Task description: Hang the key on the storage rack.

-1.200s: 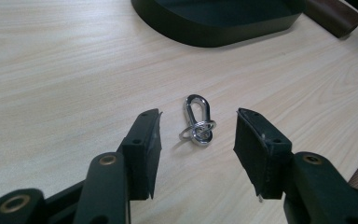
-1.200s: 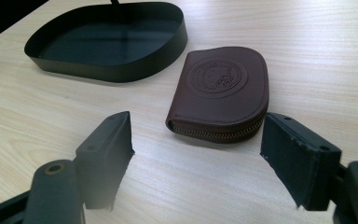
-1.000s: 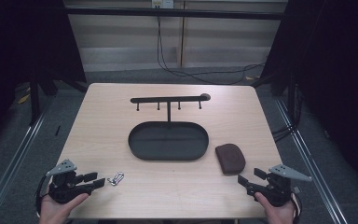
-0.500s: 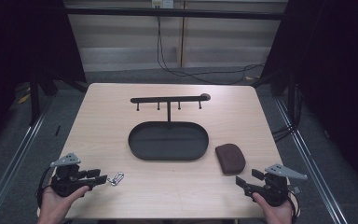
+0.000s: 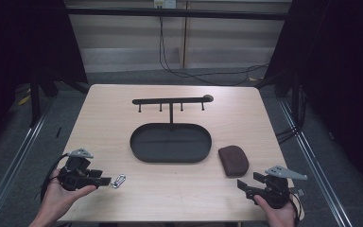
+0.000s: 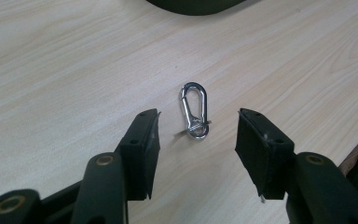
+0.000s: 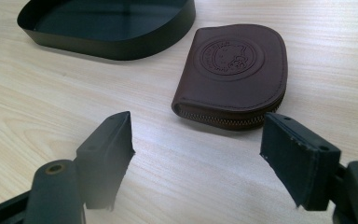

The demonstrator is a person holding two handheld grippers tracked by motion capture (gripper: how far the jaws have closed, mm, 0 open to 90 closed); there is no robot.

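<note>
A small silver carabiner clip [image 6: 195,111] lies flat on the wooden table, seen in the high view as the clip [image 5: 118,180] near the front left. My left gripper [image 5: 106,181] points at it; its jaws have just been opening. In the left gripper view the left gripper [image 6: 198,117] stands open, the clip on the table between the tips and untouched. A brown zip wallet [image 7: 235,70] lies just beyond my right gripper [image 7: 199,119], which is open with nothing between its jaws. From above, the right gripper [image 5: 242,185] sits in front of the wallet [image 5: 233,160].
A black oval tray [image 5: 134,142] sits mid-table, its wall [image 7: 121,46] showing at the left behind the wallet. Behind it stands a black hook rack [image 5: 171,100]. Table edges run close to both hands at the front.
My left gripper has shifted slightly right, closer to the clip, and its jaws stand a little wider. The right gripper has kept still.
</note>
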